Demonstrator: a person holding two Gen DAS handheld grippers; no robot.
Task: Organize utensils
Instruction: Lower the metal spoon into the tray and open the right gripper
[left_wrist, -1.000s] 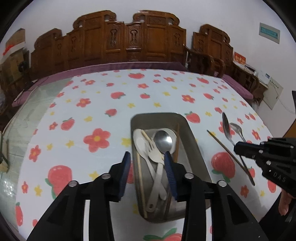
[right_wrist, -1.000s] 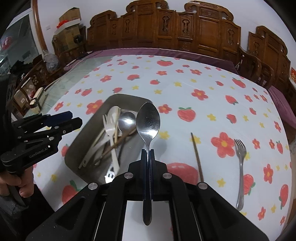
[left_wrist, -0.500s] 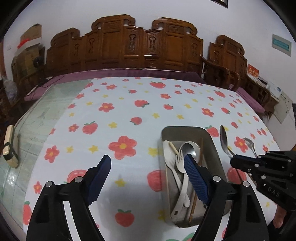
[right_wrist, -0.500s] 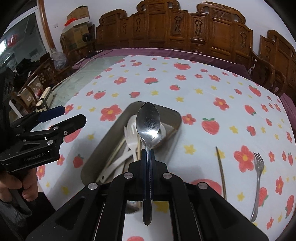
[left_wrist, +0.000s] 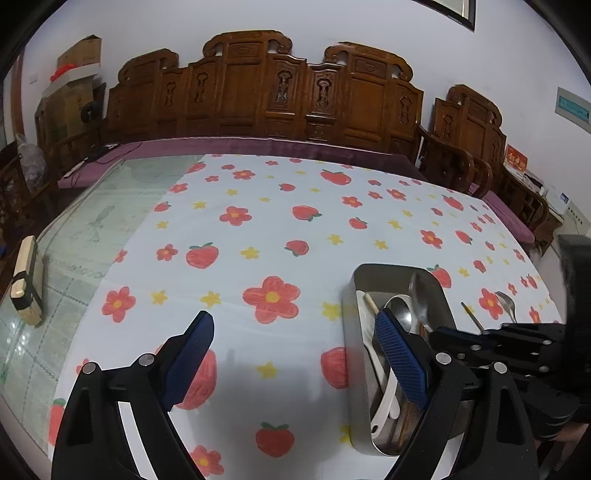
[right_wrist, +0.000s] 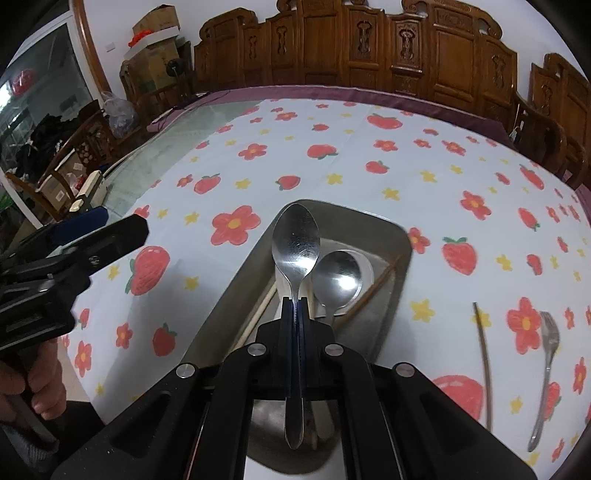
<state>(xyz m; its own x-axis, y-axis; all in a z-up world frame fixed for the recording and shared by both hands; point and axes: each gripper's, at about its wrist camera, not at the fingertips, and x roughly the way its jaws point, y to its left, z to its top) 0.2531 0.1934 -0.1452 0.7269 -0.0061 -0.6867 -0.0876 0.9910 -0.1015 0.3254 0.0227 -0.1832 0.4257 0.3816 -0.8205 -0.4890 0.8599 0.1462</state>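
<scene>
My right gripper clamps a steel spoon over the metal tray; my left gripper gapes wide, apparently beside it.

One metal tray sits on the tablecloth. Metal spoons: two, one held, one in the tray. Outside the tray: one fork, one chopstick.

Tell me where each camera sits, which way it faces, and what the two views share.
Left wrist: on the open left gripper, looking across the strawberry tablecloth toward carved wooden chairs; its blue pads frame the view.
Right wrist: on the right gripper, shut on a metal spoon above the metal tray; the person's hand shows at left.
Shared: tray, tablecloth, chairs, and each view shows the other gripper.
</scene>
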